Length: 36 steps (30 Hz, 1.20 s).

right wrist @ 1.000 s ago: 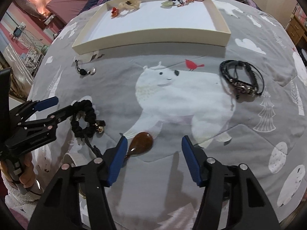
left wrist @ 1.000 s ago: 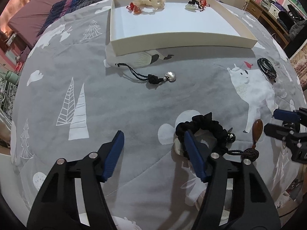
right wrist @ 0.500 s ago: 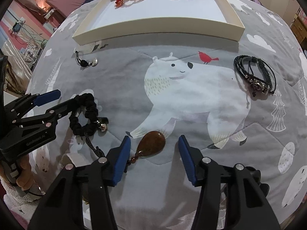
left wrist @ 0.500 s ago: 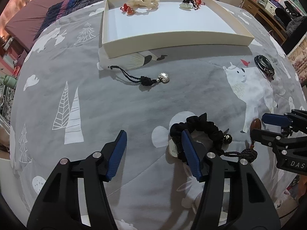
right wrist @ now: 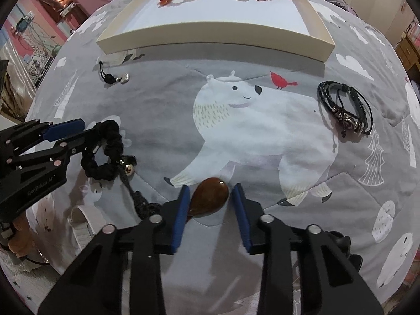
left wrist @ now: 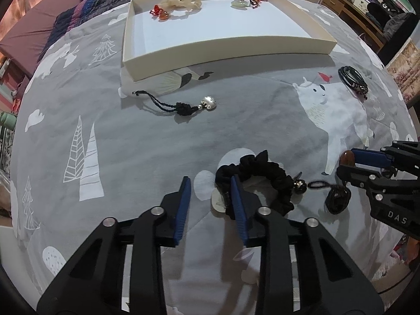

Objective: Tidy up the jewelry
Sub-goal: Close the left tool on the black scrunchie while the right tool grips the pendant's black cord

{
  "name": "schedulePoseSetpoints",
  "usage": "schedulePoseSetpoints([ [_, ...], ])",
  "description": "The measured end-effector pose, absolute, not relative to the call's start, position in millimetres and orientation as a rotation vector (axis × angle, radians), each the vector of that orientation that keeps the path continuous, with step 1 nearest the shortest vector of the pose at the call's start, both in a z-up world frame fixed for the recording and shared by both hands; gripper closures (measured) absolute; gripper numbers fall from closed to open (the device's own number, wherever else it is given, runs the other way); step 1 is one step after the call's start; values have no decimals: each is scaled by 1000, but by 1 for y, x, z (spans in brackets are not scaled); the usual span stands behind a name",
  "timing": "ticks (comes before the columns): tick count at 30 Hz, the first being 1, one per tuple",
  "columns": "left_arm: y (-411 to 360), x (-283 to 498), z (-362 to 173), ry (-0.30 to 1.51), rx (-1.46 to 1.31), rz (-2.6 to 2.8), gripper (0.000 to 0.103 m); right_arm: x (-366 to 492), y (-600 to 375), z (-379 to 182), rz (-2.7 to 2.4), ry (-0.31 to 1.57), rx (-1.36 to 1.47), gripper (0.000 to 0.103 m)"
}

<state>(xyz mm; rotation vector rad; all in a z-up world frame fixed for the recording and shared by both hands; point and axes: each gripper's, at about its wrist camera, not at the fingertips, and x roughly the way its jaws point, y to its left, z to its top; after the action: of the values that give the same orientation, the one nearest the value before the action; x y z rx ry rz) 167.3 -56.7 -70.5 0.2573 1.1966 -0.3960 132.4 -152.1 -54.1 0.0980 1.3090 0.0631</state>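
A black scrunchie (left wrist: 262,176) with a small bell lies on the grey blanket. My left gripper (left wrist: 210,186) is open; its right finger sits inside the scrunchie ring, its left finger outside. A brown teardrop pendant (right wrist: 210,195) on a black knotted cord lies between the fingers of my right gripper (right wrist: 210,191), which is open and close around it. A cream tray (left wrist: 236,50) at the back holds several jewelry pieces. A silver charm on a black cord (left wrist: 207,103) and a black braided bracelet (right wrist: 344,110) lie loose on the blanket.
The blanket (right wrist: 262,131) has a polar bear and tree print. The right gripper shows at the right edge of the left wrist view (left wrist: 367,168). Furniture stands beyond the bed at the far right (left wrist: 367,0).
Both grippers have narrowed. The left one's fingers closed in around the scrunchie's near side. The right one moved forward so the pendant now lies between its fingers.
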Motion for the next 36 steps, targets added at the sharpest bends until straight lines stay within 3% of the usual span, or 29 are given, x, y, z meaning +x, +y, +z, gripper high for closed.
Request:
schedulePoseSetpoints([
  [2,-59,166,-71,1196,260,-402,78,131,-152,-54,64,1304,82,72],
  [8,-64,163,-70,1198,269,-423,99,130,-150,-52,68,1288,57,73],
  [18,-55,163,-64,1188,257,-407,100,128,-161,-42,78,1262,61,87],
  [36,-52,164,-62,1184,257,-401,100,127,-166,-45,80,1302,113,83],
])
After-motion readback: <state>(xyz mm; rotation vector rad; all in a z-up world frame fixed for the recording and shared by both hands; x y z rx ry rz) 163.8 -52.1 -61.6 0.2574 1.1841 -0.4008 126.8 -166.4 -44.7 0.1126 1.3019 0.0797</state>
